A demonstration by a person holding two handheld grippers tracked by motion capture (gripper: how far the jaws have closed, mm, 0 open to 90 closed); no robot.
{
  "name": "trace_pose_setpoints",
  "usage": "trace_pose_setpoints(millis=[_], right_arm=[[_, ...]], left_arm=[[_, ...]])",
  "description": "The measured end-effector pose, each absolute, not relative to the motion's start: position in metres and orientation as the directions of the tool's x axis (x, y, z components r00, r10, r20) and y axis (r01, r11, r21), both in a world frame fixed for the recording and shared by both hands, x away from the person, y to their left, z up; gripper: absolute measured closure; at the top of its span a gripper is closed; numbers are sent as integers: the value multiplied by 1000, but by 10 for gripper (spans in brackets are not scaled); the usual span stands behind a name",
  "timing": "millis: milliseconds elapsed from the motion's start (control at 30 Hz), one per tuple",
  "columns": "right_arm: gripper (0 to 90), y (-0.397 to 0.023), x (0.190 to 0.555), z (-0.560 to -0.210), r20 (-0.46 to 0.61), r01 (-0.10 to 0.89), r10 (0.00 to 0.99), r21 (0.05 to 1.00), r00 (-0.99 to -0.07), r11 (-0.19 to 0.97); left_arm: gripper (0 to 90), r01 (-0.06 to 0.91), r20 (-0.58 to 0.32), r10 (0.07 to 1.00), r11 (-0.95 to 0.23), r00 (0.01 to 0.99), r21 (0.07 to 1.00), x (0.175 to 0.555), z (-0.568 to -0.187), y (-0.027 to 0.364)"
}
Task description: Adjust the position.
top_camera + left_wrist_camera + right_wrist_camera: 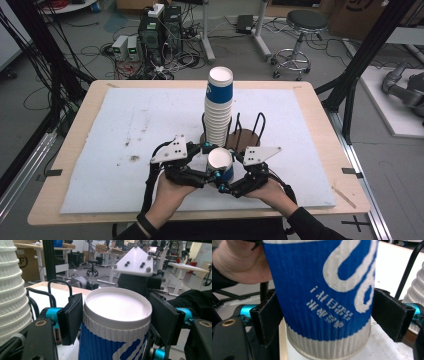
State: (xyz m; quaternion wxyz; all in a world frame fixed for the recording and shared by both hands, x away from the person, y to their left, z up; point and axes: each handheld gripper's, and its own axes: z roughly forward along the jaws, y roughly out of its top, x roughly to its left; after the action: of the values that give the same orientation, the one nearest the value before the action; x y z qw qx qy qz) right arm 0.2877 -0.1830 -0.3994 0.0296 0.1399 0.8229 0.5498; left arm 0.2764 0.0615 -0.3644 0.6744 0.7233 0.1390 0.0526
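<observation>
A blue and white paper cup (220,164) stands upside down near the middle of the desk (70,150), toward the near edge, on the white mat (135,130) that covers most of the top. Both grippers meet at this cup. The left gripper (202,167) comes in from the near left, and in its own view its two black pads (72,317) sit against the cup's upper end, just below the white upturned base (117,303), one on each side; it is clenched on the cup. The right gripper (231,172) comes in from the near right, lower on the cup. In its view the blue ribbed wall (319,290) fills the space between its jaws, with the left pad (268,317) touching the wall and the right pad (390,315) at or just beside it, so it appears to grasp the cup as well. The cup's rim end (324,350) is at the mat.

Just beyond the cup, a tall stack of cups (218,107) rises from a dark wire holder (245,132). The person's hands (172,192) hold the grippers from the near edge.
</observation>
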Motion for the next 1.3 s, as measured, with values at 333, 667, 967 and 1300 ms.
trace_pose_setpoints(millis=[333,667,967,1300], right_arm=[[212,-184,290,-400,78,175,240,894,-968,413],[231,-185,288,-391,16,125,202,831,-979,542],[191,-186,285,-386,-21,84,173,814,-985,575],[152,-215,293,-376,80,157,223,922,-972,353]], left_arm=[[294,139,-100,267,-130,958,982,279,-362,58],[210,106,-22,213,-392,977,914,278,-342,48],[288,87,-12,181,-412,983,907,281,-346,50],[296,128,-104,226,-92,969,988,289,-349,76]])
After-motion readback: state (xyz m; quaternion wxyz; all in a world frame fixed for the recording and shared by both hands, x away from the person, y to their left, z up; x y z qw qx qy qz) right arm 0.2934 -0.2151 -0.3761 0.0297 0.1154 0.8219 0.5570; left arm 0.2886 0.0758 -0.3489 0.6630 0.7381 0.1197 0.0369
